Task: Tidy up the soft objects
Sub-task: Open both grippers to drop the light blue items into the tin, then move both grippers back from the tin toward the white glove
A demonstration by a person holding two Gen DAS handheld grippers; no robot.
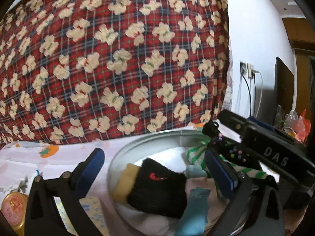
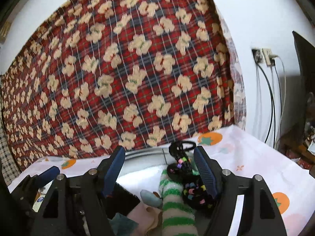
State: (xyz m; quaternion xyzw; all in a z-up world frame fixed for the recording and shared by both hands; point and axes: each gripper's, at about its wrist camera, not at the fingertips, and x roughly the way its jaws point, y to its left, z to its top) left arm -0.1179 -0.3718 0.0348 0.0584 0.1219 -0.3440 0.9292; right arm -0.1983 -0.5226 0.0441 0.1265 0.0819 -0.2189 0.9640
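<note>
I am hovering over the metal basin [image 1: 149, 137] where the socks are piling up. My left gripper [image 1: 155, 169] is gaping wide, my right gripper [image 2: 160, 169] half-spread, both empty. The beaded hair tie [image 2: 194, 190] is brushing my right pad and risking snagging as I withdraw.

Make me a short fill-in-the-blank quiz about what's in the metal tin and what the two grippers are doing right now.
1. The black sock in the round metal tin has a small ____ mark on it.
2. The fuzzy sock has white and ____ stripes.
3. The right gripper and the left gripper both stand ____.
4. Behind the tin hangs a plaid blanket patterned with cream ____.

Missing words: red; green; open; bears
</note>
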